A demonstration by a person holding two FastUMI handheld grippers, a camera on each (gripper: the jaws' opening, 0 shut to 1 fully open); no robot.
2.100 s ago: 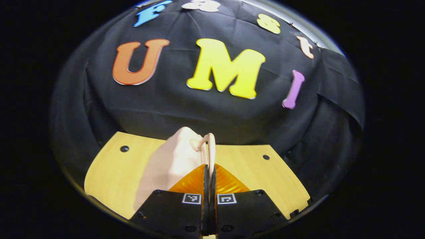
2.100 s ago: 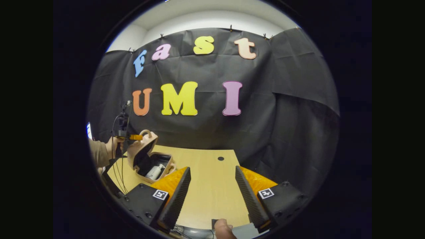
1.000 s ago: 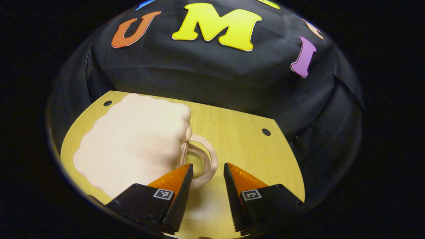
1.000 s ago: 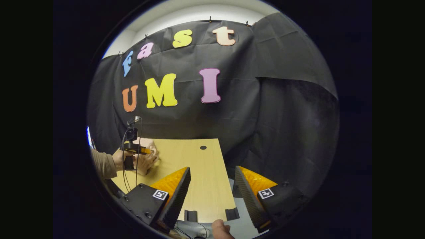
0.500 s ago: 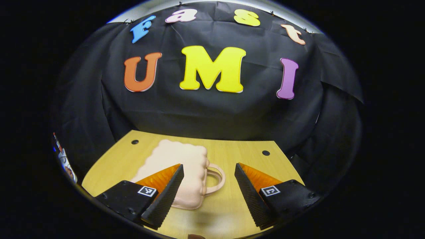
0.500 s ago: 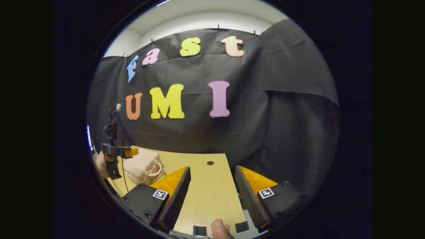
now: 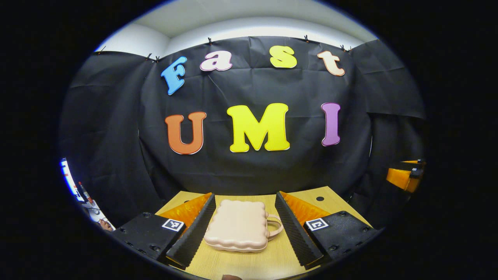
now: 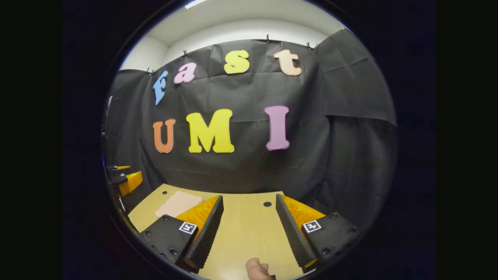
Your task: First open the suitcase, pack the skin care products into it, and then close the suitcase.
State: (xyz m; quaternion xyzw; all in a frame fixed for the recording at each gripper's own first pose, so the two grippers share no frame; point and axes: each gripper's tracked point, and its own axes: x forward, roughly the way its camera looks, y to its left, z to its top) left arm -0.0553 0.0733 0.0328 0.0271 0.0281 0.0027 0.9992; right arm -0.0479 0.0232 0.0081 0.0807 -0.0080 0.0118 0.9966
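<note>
— What do we have in the left gripper view?

— We see the suitcase (image 7: 238,225) lying flat on the wooden tabletop (image 7: 272,260), lid down and closed, its scalloped pale pink shell facing up. Its looped handle (image 7: 274,226) points toward the right of that view.

— And the left hand-held gripper (image 7: 244,225)?

— Its two fingers stand wide apart with nothing between them but air. The suitcase sits beyond them, framed in the gap, and we see no contact between either finger and the shell.

— What about the other side?

— In the right gripper view the right hand-held gripper (image 8: 249,223) is also spread wide and has hold of nothing; bare tabletop (image 8: 249,237) shows between its fingers. A fingertip of the person's hand (image 8: 256,269) peeks in at the bottom edge.

— Can we find the suitcase from there too?

— Yes, we see it (image 8: 178,203) at the left part of the tabletop, partly hidden behind the left finger of that gripper, well apart from the gripper's gap. From this angle we make out only its flat top and wavy outline.

— Do the two grippers see each other?

— We catch the left hand-held gripper (image 8: 123,179) at the far left edge of the right gripper view, off the tabletop's side. In the left gripper view the right one (image 7: 405,175) shows at the far right edge. We cannot tell from those small glimpses how their fingers stand.

— Anything else on the tabletop?

— A small round hole (image 8: 267,203) near its far edge in the right gripper view, and a similar one (image 7: 320,198) in the left gripper view.
</note>
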